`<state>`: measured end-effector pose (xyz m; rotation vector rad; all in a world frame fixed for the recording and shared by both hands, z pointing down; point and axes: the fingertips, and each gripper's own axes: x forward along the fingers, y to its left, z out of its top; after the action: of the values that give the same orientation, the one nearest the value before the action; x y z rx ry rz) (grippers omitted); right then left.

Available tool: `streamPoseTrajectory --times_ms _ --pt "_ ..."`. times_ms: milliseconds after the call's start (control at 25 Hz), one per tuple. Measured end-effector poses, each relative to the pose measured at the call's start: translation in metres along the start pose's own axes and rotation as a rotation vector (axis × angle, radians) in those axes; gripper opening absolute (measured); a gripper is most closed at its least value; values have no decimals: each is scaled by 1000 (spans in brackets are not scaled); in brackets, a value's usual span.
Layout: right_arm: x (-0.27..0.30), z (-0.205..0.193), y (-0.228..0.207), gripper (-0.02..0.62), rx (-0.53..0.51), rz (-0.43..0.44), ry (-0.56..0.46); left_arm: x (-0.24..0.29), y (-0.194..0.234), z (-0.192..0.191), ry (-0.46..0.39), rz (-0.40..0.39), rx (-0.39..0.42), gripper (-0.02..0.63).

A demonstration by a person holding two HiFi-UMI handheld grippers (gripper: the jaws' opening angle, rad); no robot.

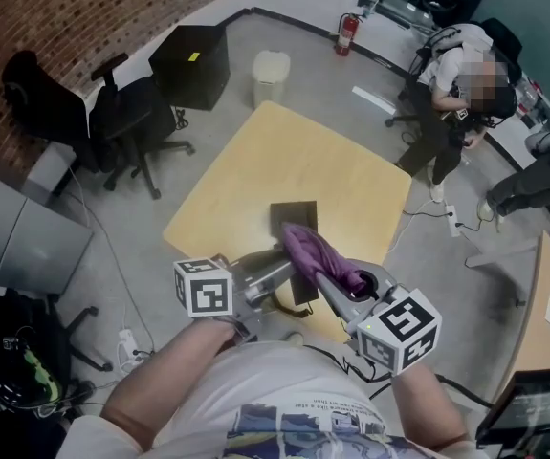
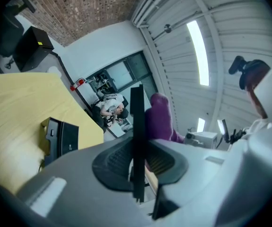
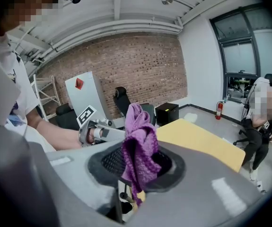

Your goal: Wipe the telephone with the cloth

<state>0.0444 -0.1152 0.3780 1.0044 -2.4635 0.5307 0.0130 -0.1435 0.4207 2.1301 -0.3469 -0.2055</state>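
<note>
My left gripper (image 1: 287, 274) is shut on a thin black telephone (image 1: 301, 291), held over the near edge of the yellow table (image 1: 284, 151). In the left gripper view the telephone (image 2: 136, 126) stands edge-on between the jaws of the left gripper (image 2: 136, 163). My right gripper (image 1: 326, 278) is shut on a bunched purple cloth (image 1: 320, 254), which lies against the telephone's upper part. The cloth (image 3: 138, 148) rises from the jaws of the right gripper (image 3: 135, 168) in the right gripper view, and the cloth (image 2: 159, 119) shows just beyond the telephone in the left gripper view.
A flat black box (image 1: 294, 218) lies on the table near its front. Black office chairs (image 1: 126, 122), a black cabinet (image 1: 191, 63) and a white bin (image 1: 270, 75) stand on the floor to the left and behind. A seated person (image 1: 456, 84) is at the far right.
</note>
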Motion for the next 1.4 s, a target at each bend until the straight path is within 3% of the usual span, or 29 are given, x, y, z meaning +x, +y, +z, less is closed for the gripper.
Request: streamPoseTrajectory --times_ms 640,1040,1240,1400 --pt "-14 -59 24 84 24 -22 132 -10 3 37 -32 -23 1 84" --pt "-27 12 0 84 -37 -134 10 -1 6 8 53 -26 43 84" --pt "-9 29 -5 84 -23 -142 25 5 2 -10 104 -25 69 84" --pt "1 18 -1 84 -14 -131 70 7 1 -14 122 -14 110 85"
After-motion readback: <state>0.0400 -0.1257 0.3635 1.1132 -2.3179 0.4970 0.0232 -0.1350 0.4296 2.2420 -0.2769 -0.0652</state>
